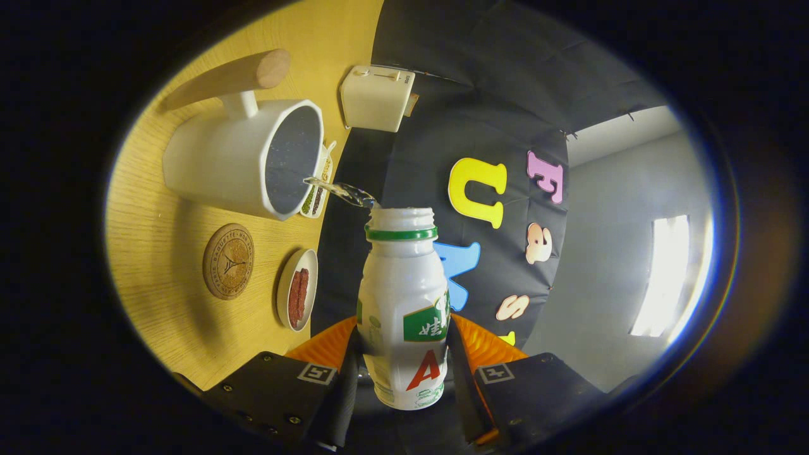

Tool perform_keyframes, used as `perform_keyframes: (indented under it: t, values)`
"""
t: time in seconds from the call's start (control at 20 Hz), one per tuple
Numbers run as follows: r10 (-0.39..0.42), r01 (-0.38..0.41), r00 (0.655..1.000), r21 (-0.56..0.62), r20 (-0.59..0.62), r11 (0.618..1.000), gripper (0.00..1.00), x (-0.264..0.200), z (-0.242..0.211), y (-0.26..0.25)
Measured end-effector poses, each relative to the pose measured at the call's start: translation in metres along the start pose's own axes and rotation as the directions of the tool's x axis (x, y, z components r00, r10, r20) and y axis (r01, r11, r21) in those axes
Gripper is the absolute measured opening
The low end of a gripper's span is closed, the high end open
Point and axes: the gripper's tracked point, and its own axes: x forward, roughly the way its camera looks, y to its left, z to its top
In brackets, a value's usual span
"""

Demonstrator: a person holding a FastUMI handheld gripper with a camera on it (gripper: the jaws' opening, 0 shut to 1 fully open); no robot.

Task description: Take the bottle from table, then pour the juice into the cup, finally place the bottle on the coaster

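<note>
— What's the hand-held gripper doing?

— It's clamped on the bottle, one finger pressed to each flank. The bottle is smooth white plastic, waisted below a ribbed neck, with a green ring under the open threaded mouth and a glossy printed label.

— And the liquid?

— A thin, clear stream runs from the bottle's mouth, towards ten o'clock, over the rim of the cup. The cup is a matte white mug with slightly faceted walls, a dark speckled inside and a stubby white stem carrying a rounded wooden handle.

— Where's the coaster?

— The coaster is a flat round disc, cork-like, with a stamped emblem, lying on the pale wood-grain desk at about nine o'clock from the bottle, just beside the cup. Between it and the bottle sits a small round dish holding something reddish and ridged.

— Anything else?

— A boxy cream toaster with rounded corners at twelve o'clock, and a small dish behind the cup; I cannot tell its contents.
</note>
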Motion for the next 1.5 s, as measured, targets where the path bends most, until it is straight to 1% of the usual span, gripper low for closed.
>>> perform_keyframes:
  t: [1.5]
  values:
    - [-0.017,0.019,0.999,-0.069,0.034,0.997,0.66,-0.0002,0.0033,-0.0062]
